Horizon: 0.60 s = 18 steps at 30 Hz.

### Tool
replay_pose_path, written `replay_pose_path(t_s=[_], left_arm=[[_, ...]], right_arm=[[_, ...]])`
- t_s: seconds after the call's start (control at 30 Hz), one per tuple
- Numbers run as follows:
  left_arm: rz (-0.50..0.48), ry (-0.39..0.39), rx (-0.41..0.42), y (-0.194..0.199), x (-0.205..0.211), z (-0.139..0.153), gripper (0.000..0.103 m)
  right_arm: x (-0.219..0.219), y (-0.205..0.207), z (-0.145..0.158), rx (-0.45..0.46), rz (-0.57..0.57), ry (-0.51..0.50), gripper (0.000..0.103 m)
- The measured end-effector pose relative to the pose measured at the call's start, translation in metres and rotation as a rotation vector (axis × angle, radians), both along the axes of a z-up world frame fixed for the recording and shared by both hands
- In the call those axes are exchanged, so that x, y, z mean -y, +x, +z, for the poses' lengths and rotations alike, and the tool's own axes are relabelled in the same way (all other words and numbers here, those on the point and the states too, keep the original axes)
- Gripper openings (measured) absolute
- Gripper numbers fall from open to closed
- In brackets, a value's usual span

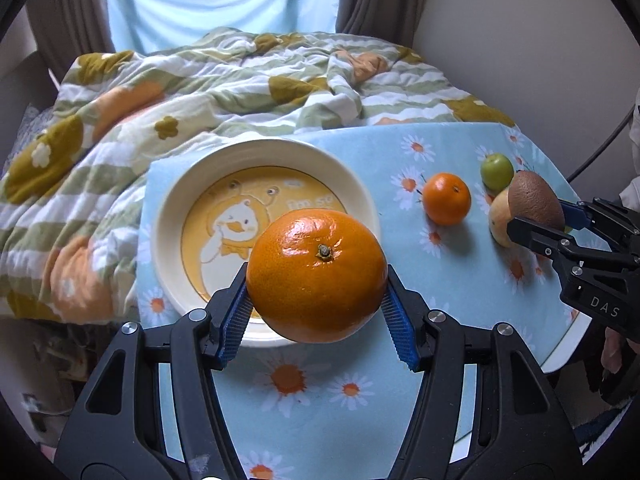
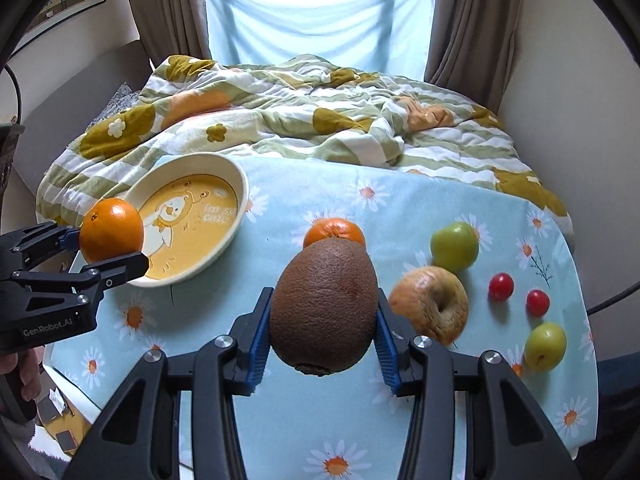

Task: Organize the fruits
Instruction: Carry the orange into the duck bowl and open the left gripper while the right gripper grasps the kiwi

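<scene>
Bright orange mandarin point(image 1: 316, 276), brown kiwi point(image 2: 324, 308), cream bowl point(image 1: 256, 152) with yellow base and white duck print, pale blue counter cloth point(image 2: 400, 208) with white-and-orange daisies, green plums point(image 2: 454, 247), red cherry tomatoes point(image 2: 501, 287), green-white striped quilt point(image 2: 320, 120) with mustard flowers

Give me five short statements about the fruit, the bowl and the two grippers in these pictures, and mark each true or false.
1. The left gripper holds a large orange. True.
2. The right gripper is empty. False: it is shut on a brown kiwi.
3. The bowl already holds fruit. False: only its duck picture shows inside.
4. Two small red fruits lie on the daisy tablecloth. True.
5. The small orange lies in the bowl. False: it sits on the tablecloth beside it.
</scene>
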<state>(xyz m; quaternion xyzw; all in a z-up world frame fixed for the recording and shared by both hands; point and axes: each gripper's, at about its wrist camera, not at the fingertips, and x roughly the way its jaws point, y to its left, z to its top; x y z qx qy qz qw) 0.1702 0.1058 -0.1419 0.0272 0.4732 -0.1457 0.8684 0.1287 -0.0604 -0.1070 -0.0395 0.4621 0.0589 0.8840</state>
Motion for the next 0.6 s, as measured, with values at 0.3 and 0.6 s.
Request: replay_pose_path(t_s=[0.3,0.6], left_arm=[[-0.025,0.035,0.019,0.049,-0.040,-0.015,0.066],[-0.061,0.071,0.001,0.099,-0.045,-0.045,0.066]], right_arm=[[-0.045,0.040,-0.003,0.022,-0.014,0.024,0.042],[-0.069,0.069,-0.020,-0.004,-0.004,0.011,0.042]])
